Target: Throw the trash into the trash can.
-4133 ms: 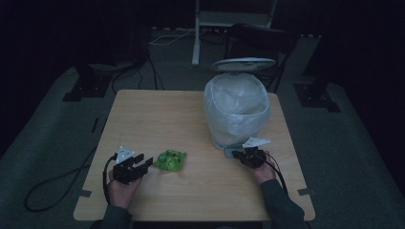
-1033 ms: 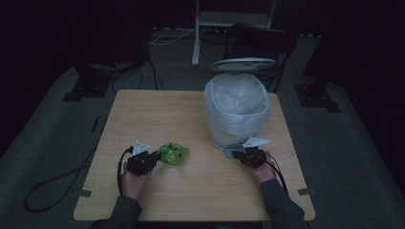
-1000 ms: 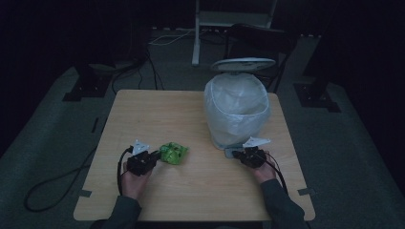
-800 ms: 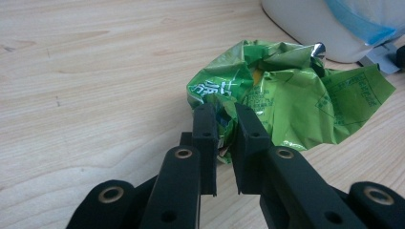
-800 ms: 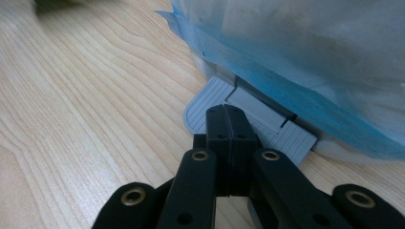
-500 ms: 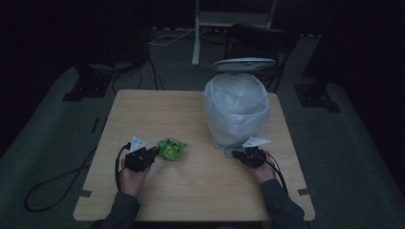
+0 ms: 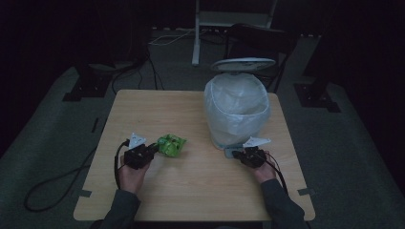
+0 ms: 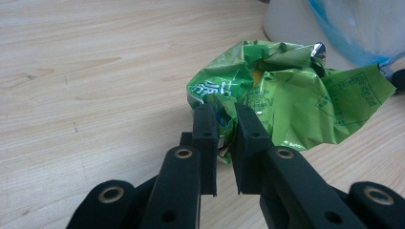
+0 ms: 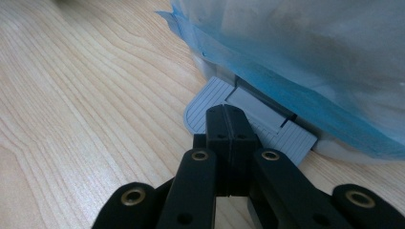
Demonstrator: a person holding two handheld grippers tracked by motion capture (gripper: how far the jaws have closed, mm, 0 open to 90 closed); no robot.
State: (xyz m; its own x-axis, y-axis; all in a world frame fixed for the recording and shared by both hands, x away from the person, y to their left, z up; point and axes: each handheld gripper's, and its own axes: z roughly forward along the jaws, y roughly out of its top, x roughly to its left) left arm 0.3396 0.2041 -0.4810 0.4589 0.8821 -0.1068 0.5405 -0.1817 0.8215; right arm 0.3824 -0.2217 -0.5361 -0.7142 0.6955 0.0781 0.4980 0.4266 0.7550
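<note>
The left gripper [image 8: 222, 117], at the near left of the table [image 7: 157, 102], is clamped on a crumpled edge of the green wrapper [image 8: 291, 93]; in the left gripper view a fold of film sits pinched between the two pads, with the rest of the wrapper spreading away beyond the jaw tips and lying on the wood. The wrapper appears to be thin, printed foil-type film: judged very light, soft and without stiffness, likely slick on its glossy faces, and not fragile. A bunched fold such as the one now held is judged the soundest hold, since a single flat layer could slip out. The left hand [image 7: 130, 174] lies low over the table, gripper pointing towards the far right, roughly level with the surface. At the near right, the right gripper [image 9: 230, 119] has its jaws fully together with nothing between them; its tips rest on or just above the grey ribbed pedal [image 9: 210, 98] at the foot of the bin [image 7: 236, 112], and contact cannot be confirmed. The right forearm reaches in from the near edge, gripper angled to the far left. The bin stands at the far right of the table, lined with a translucent bag [image 9: 305, 52], its lid [image 7: 243, 63] raised behind it.
</note>
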